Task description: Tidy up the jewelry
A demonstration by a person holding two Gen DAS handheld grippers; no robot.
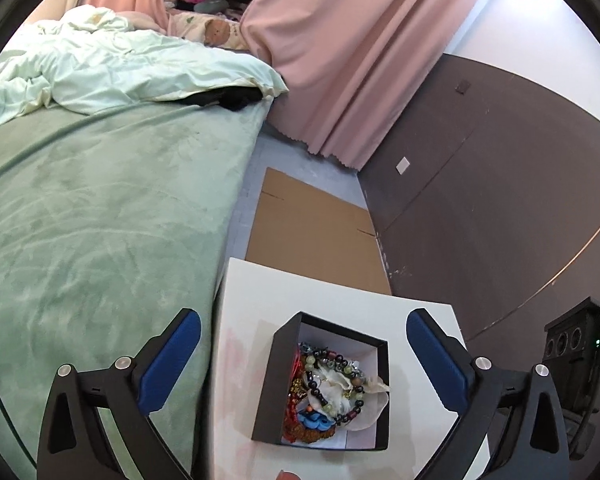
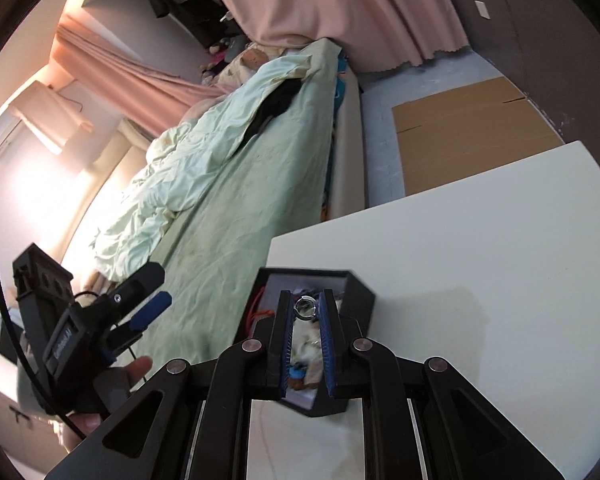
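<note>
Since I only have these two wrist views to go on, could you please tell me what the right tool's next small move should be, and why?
Probably lower the right tool a little to set the silver ring into the black box, then open. The ring sits pinched between its blue pads near the tips, right over the box's beads. The left tool hangs open above the box, holding nothing.

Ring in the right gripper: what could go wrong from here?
The ring sits only at the tips of the right gripper, so it may slip and drop back into the tangled beads in the box. The left gripper is open and wide of the box, so the box could shift.
</note>
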